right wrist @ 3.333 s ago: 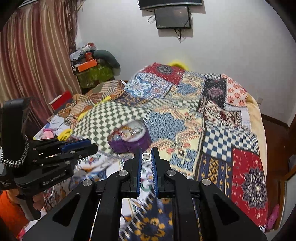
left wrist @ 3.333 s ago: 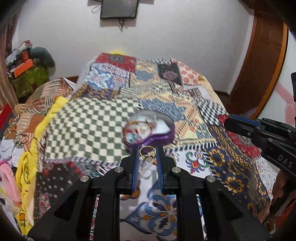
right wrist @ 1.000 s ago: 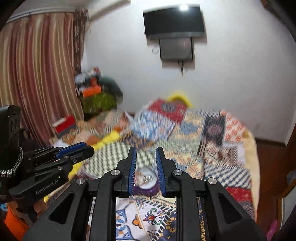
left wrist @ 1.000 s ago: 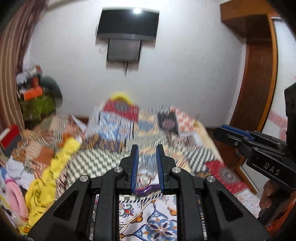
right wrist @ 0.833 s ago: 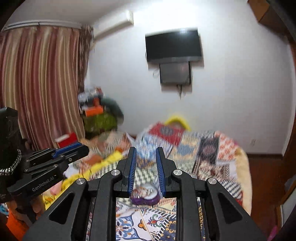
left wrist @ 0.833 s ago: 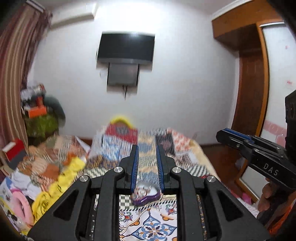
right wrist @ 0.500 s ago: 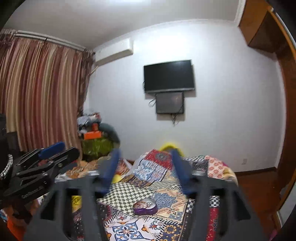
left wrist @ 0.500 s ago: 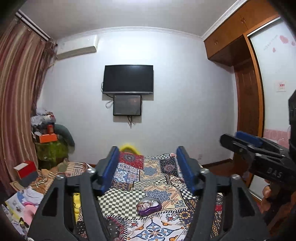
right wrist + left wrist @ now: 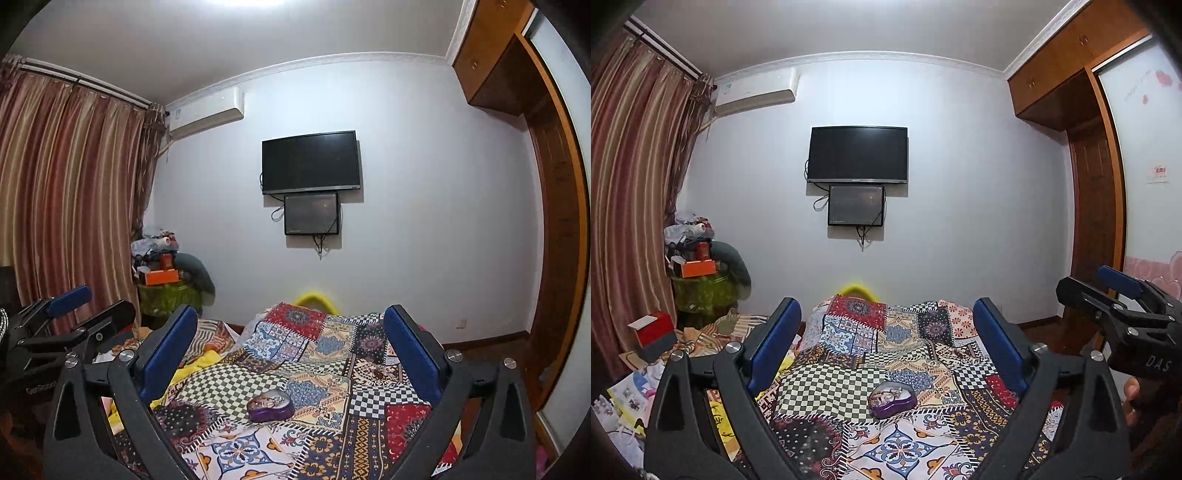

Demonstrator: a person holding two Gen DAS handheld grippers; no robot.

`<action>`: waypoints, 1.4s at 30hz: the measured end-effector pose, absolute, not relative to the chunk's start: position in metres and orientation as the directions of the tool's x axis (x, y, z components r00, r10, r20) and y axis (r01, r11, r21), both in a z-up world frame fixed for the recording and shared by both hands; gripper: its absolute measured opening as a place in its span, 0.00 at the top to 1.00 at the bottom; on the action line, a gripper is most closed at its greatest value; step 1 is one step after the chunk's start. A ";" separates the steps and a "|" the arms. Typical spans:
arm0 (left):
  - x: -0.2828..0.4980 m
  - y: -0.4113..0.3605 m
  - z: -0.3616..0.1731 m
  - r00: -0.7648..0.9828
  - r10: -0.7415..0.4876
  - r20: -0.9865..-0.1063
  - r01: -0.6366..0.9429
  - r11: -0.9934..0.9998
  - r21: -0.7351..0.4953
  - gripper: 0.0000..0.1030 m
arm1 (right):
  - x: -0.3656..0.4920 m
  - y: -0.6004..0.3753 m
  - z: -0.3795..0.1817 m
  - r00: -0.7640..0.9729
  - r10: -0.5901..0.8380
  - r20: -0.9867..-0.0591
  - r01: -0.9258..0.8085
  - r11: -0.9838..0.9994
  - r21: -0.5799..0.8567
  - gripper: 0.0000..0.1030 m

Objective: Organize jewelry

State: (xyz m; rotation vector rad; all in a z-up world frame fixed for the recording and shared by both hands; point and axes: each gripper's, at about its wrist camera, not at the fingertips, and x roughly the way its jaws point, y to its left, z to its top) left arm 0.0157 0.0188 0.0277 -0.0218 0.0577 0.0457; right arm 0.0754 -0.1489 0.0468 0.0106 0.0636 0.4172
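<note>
A small purple jewelry box [image 9: 892, 399] with jewelry inside sits on the patchwork bedspread [image 9: 905, 343]; it also shows in the right wrist view [image 9: 270, 405]. My left gripper [image 9: 886, 339] is open wide and empty, raised well back from the box. My right gripper [image 9: 286, 339] is also open wide and empty, at a similar distance. Each gripper shows at the edge of the other's view: the right gripper [image 9: 1123, 299] on the right, the left gripper [image 9: 70, 314] on the left.
A wall TV [image 9: 857, 154] with a smaller screen below hangs on the far wall. Striped curtains [image 9: 66, 206] and a cluttered green stand [image 9: 701, 291] are on the left. A wooden wardrobe and door [image 9: 1086, 206] are on the right. Clothes lie left of the bed.
Both grippers, shut on rings at the box earlier, pulled up and far back from the bed and opened wide. The rings are no longer between the fingers.
</note>
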 end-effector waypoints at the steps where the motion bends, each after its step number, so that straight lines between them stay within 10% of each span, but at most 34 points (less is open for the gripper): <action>1: 0.017 0.019 0.027 0.997 0.045 -0.061 -0.046 0.999 -0.021 0.08 | 0.075 -0.150 0.046 0.912 0.406 -0.062 -0.406 0.914 0.024 0.03; 42: 0.032 0.028 0.015 0.990 0.034 -0.138 -0.039 0.999 -0.036 0.04 | 0.063 -0.157 0.037 0.897 0.423 -0.130 -0.423 0.906 0.030 0.03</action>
